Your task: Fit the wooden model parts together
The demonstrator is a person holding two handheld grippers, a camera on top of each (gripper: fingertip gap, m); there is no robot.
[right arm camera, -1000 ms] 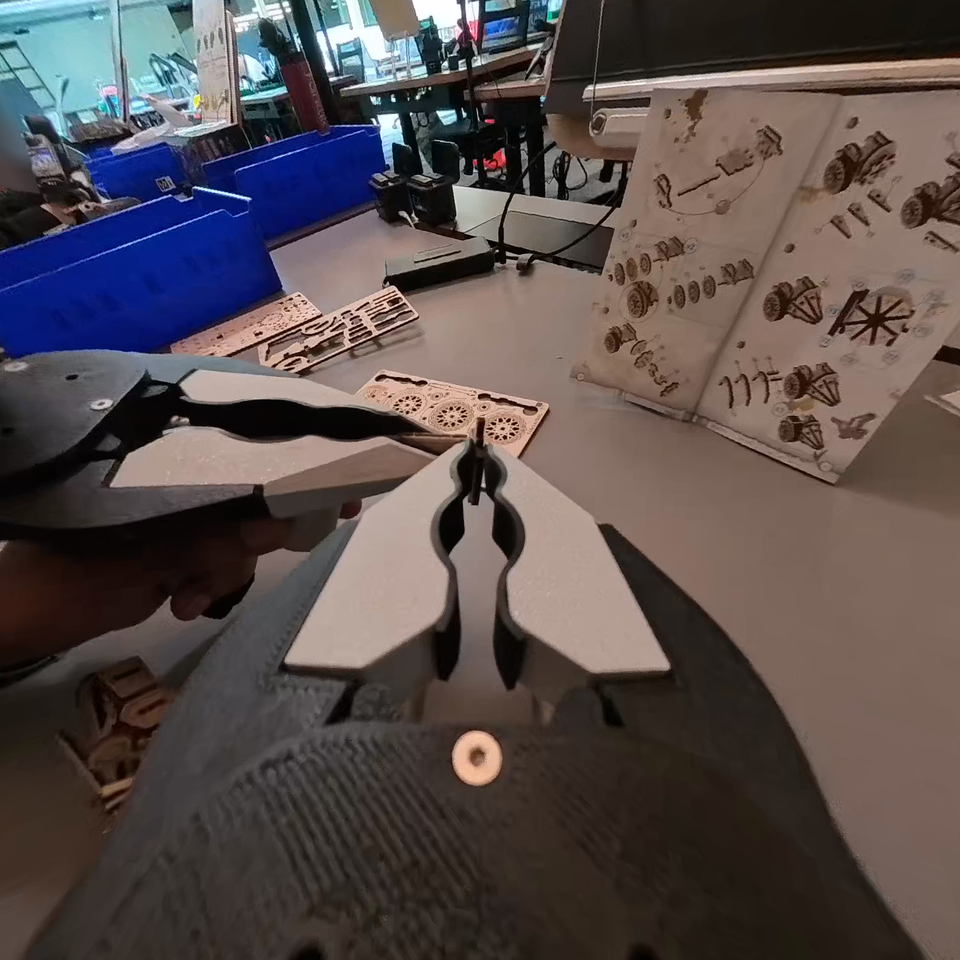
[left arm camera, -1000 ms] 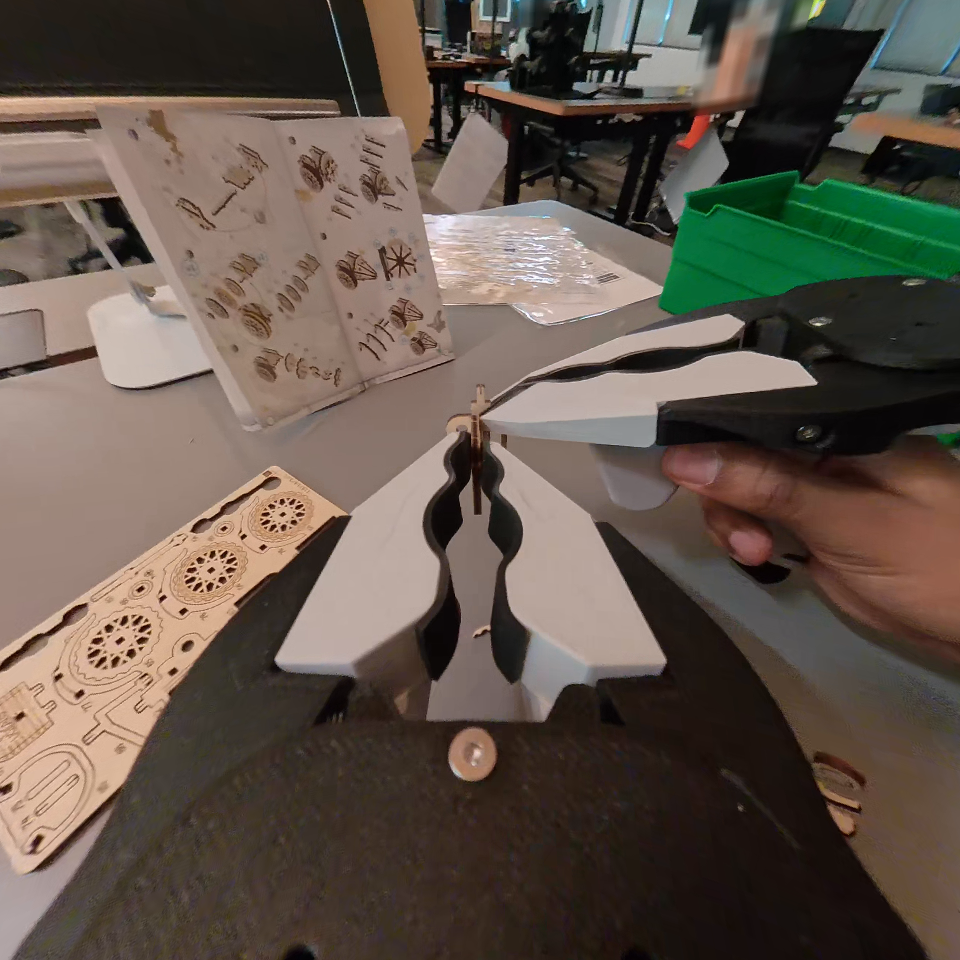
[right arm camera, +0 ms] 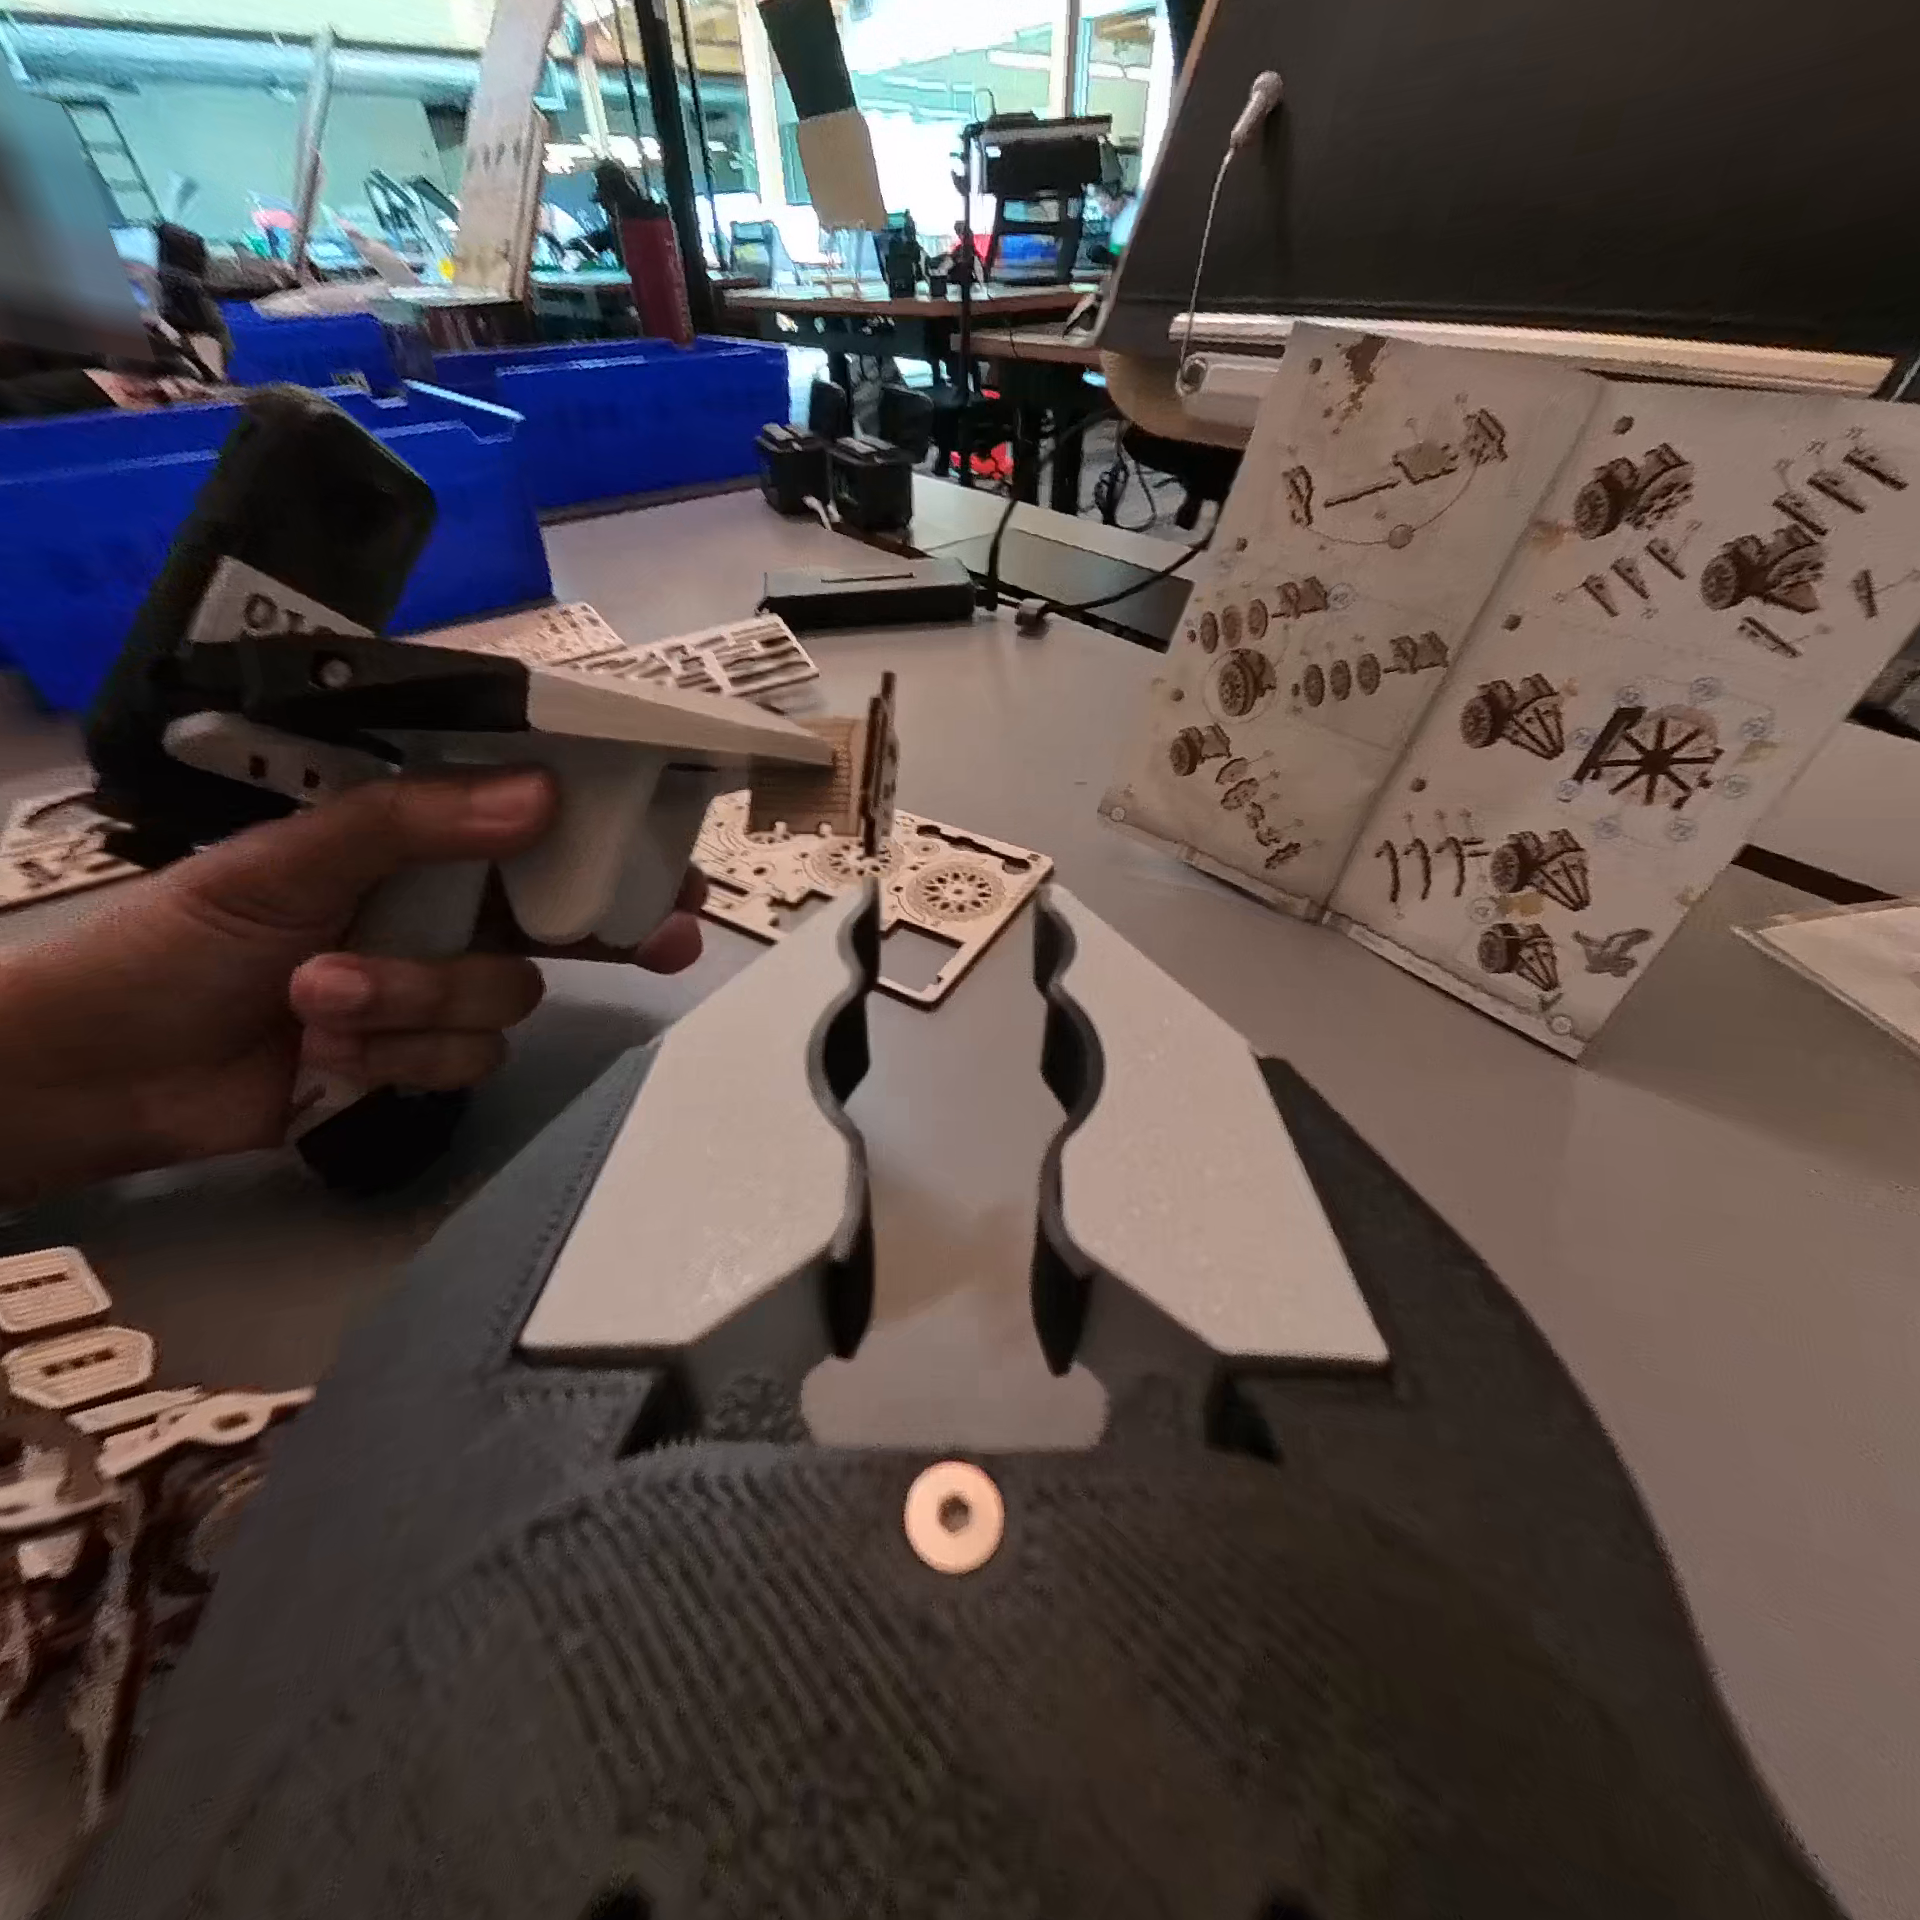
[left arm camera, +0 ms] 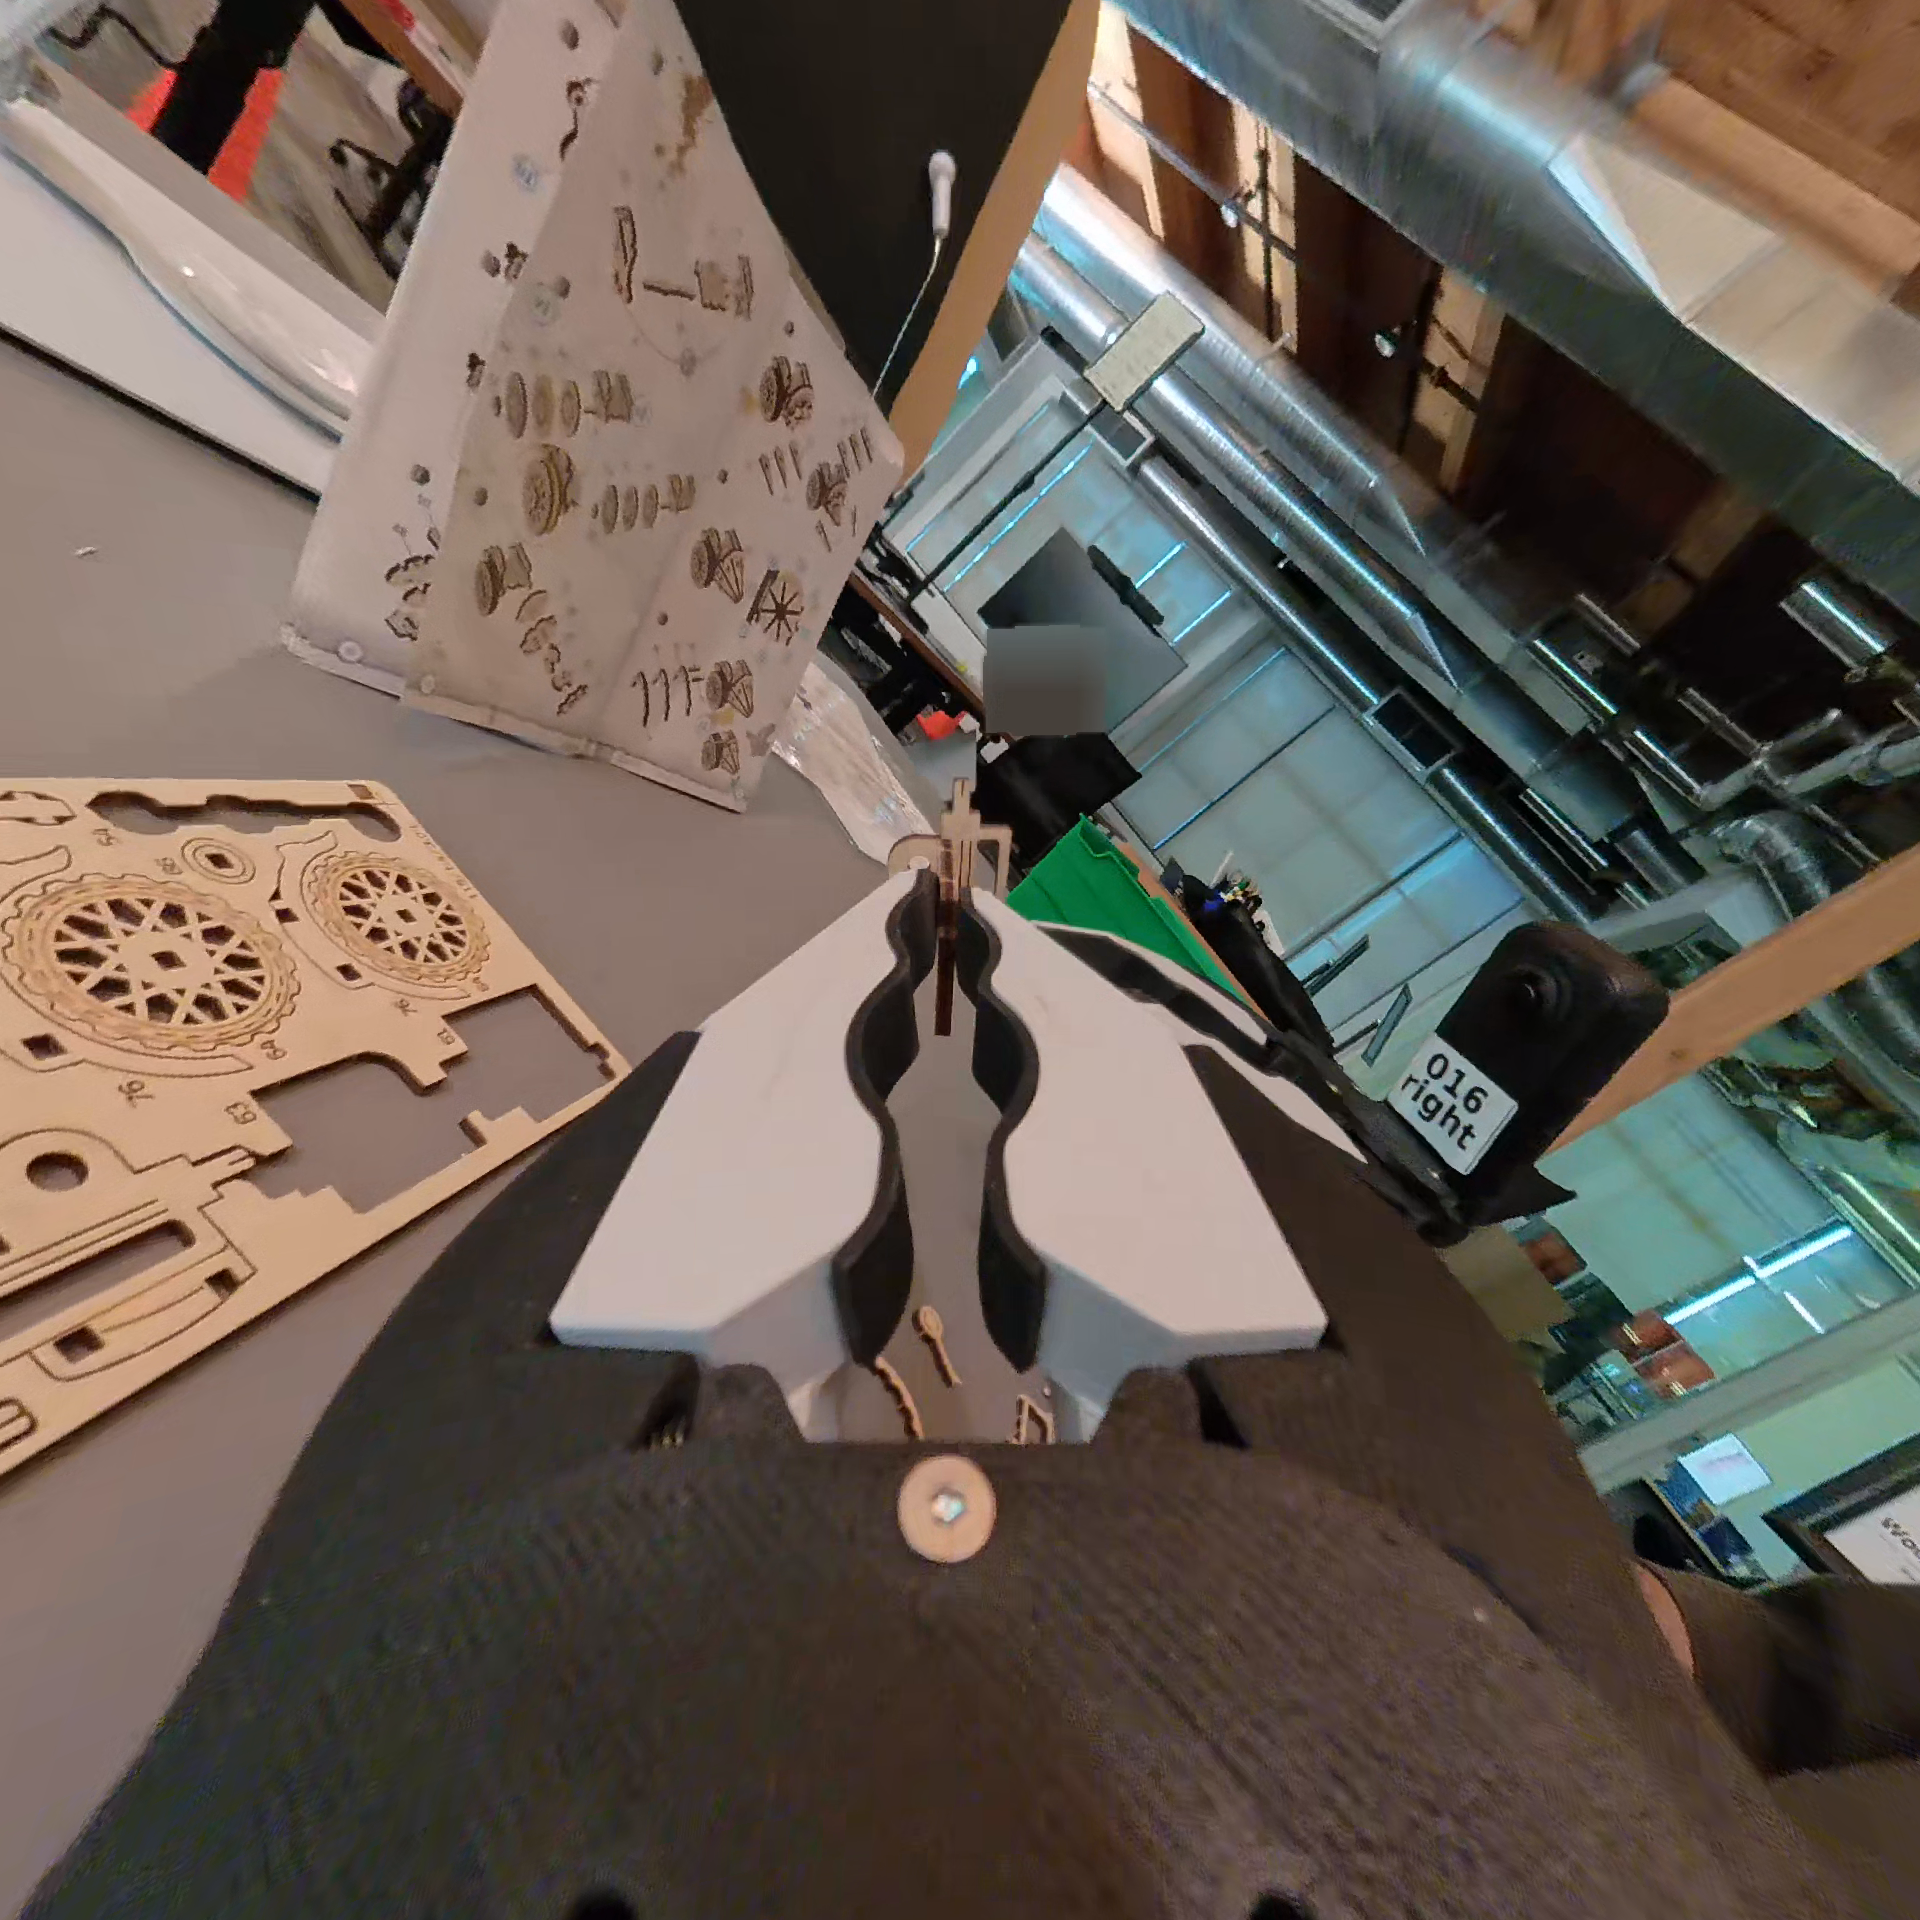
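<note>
Parts (right arm camera: 868, 753) sit upright, pinched in the left tool (left arm camera: 951, 894), raised above the counter (right arm camera: 1455, 1195); right tool (right arm camera: 951, 914), fingers apart and empty, lies just below, at six o'clock.

Light: even indoor daylight, bright from windows (left arm camera: 1299, 831) at the far side.
Shadows: soft, faint on the table (right arm camera: 1558, 1299).
Glare: far windows wash out pale in the right view.
Blur: bins (right arm camera: 312, 499) and near wood pieces (right arm camera: 73, 1382) smeared; ducts (left arm camera: 1558, 156) soft.
Distortion: strong wide-angle bending at edges; left view steeply tilted.
</note>
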